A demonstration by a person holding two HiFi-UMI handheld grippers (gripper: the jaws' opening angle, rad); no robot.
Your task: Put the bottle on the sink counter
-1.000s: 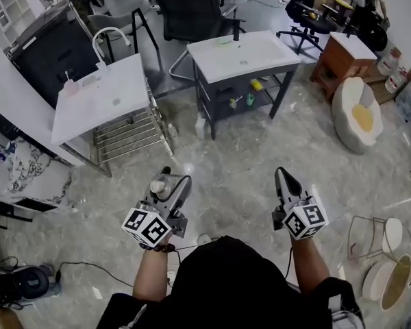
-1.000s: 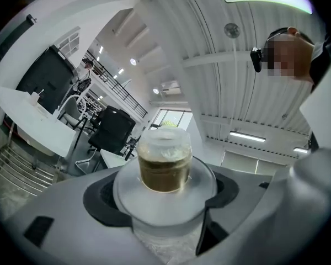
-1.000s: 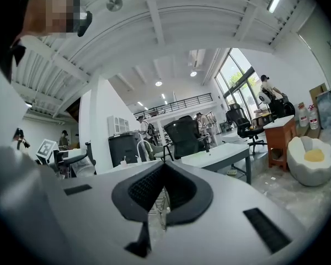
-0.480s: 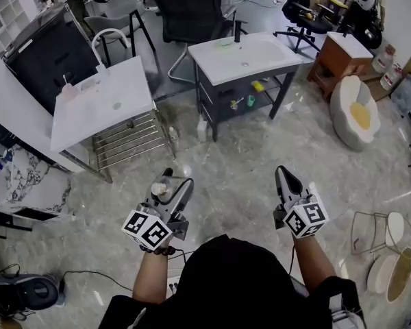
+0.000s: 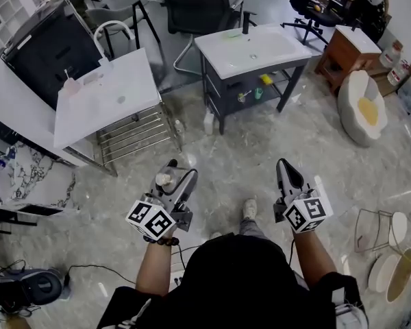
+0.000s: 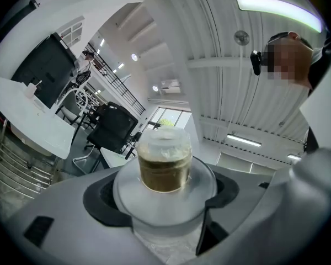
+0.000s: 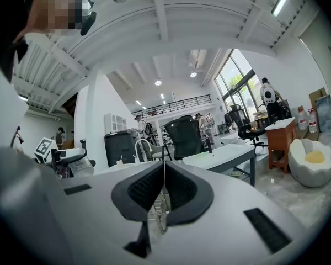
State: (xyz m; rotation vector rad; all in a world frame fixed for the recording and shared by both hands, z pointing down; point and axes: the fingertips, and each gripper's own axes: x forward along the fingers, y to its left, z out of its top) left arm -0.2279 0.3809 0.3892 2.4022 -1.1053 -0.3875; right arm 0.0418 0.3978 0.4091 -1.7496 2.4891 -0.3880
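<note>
Holds the bottle point(image 6: 164, 162) upright in the left gripper point(image 5: 177, 175), jaws spread wide and pressed on its round body, probably for a steady carry toward the white sink counter point(image 5: 133, 81) well apart ahead, with the right gripper point(image 7: 164, 187) closed, empty and apparently spare.

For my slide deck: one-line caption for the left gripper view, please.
Left gripper holding a clear bottle of brownish liquid, white sink counter at left.

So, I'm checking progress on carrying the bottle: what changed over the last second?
The person took a step: a shoe now shows in front of them. Nothing was picked up or let go. The left hand-held gripper still grips the bottle, and the right hand-held gripper stays shut and empty.
</note>
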